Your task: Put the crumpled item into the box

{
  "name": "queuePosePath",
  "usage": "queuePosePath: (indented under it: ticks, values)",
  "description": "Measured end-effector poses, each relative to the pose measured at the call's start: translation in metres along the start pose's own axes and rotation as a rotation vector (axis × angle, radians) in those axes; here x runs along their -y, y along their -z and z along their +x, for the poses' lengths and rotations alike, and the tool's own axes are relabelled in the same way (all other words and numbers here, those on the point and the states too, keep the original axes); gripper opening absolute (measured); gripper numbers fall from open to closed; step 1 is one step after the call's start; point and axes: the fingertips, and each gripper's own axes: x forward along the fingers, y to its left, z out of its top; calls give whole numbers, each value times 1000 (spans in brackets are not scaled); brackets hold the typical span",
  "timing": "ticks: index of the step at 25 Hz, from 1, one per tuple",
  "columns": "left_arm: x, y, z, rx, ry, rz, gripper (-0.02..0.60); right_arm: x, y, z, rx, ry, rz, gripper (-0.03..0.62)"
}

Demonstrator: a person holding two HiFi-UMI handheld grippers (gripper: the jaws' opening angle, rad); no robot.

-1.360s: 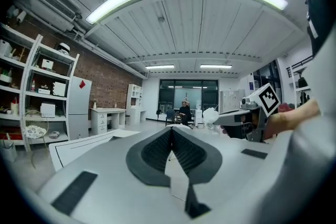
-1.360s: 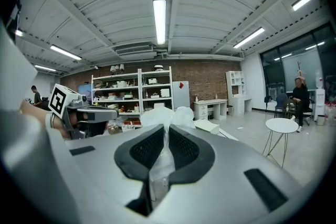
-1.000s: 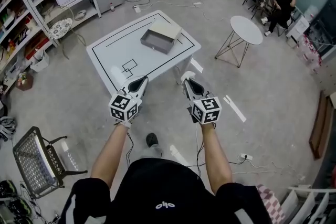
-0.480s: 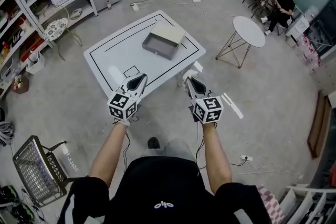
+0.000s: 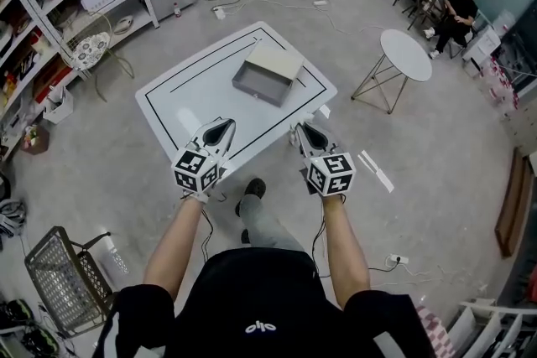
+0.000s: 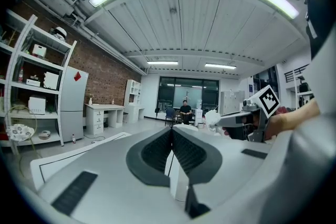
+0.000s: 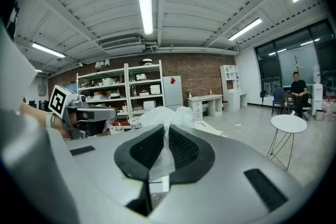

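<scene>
My right gripper [image 7: 164,134] is clenched on the crumpled clear plastic wrap [image 7: 160,115], which puffs out past the jaw tips. My left gripper [image 6: 171,131] has its jaws pressed together on nothing. Further off, the grey box [image 5: 256,88] sits toward the far side of the white table [image 5: 189,92], well apart from both grippers. I'd keep the pinch firm, bring the right gripper low over the box's open part, and only then let go (light plastic may drift or cling to the pads).
</scene>
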Motion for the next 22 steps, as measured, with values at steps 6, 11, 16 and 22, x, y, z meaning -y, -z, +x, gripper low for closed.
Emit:
queuePosePath:
  ticks: [6, 11, 16, 22]
  values:
    - [-47, -8, 33, -1, 11, 7, 8, 16, -10, 55, 2, 2, 11, 38]
    - [-89, -12, 69, -9, 25, 5, 8, 35, -15, 105, 0, 9, 29, 38]
    - [-121, -16, 97, -31, 43, -1, 8, 49, -26, 149, -16, 15, 47, 38]
    - [-156, -12, 129, -49, 59, -9, 8, 62, -30, 197, -36, 14, 54, 38]
